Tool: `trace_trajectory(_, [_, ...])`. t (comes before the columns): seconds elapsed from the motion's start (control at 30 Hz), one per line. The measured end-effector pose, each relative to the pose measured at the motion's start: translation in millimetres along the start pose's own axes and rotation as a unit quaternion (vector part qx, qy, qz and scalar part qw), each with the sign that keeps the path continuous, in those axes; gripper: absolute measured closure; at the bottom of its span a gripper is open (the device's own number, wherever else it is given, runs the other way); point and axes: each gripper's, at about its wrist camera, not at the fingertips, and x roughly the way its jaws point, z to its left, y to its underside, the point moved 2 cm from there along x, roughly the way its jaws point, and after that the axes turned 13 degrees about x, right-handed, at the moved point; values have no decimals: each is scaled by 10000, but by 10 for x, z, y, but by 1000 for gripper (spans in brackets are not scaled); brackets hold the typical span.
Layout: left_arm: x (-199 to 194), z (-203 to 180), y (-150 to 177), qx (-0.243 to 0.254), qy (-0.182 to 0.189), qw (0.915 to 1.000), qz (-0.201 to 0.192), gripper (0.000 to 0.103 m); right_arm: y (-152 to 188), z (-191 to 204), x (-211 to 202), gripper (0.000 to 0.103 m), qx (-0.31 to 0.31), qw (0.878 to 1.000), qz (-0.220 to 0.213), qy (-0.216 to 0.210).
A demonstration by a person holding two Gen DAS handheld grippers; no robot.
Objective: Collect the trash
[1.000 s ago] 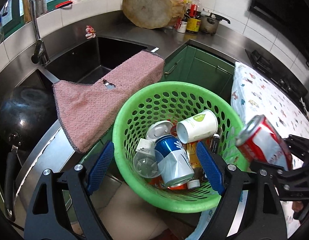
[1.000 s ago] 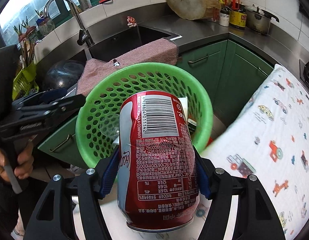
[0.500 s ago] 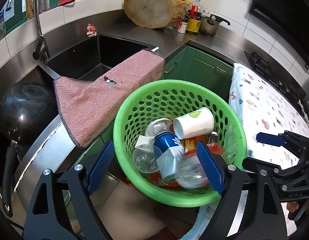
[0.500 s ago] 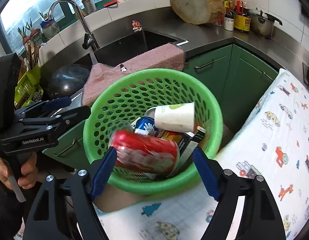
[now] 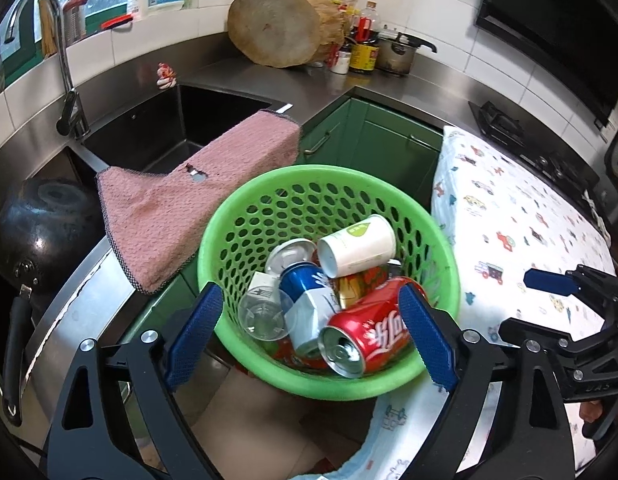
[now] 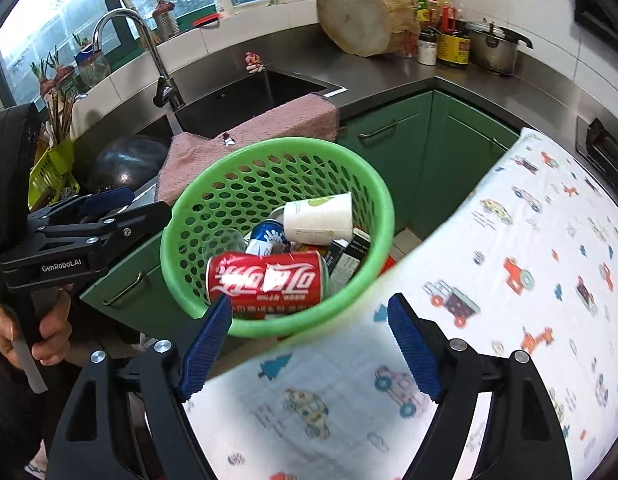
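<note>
Stainless-steel kitchen bench (image 5: 245, 76) wrapping round a dark sink (image 5: 169, 128), pink towel (image 5: 197, 196) hanging over its edge, red cola can (image 6: 267, 278) lying in the green basket (image 6: 189, 208) among cups, left tool (image 5: 311, 338) and right tool (image 6: 309, 350) both gaping, holding nothing.

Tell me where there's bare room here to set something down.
The printed cloth right of the green basket is open. So is the steel counter between the wood block and the stove. The basket is crowded: red can, blue can, paper cup. A pink towel covers the sink edge.
</note>
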Motion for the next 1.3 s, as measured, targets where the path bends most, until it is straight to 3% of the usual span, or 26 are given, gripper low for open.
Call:
trace_trajectory(0.7, [-472,-733,128,419,178,9982,-383,9,638,-290,-680,14,486,9967,-449,459])
trace_trajectory(1.1, [-848,-1170,290,696,43,9950,-720,5,1067,-442,-1110,12,639,9920,-830,702])
trace_trajectory(1.3, [-969,-1347,390,830,61,9933,-804,5,1300,-533,-1331,11,912,9888,-1003,625])
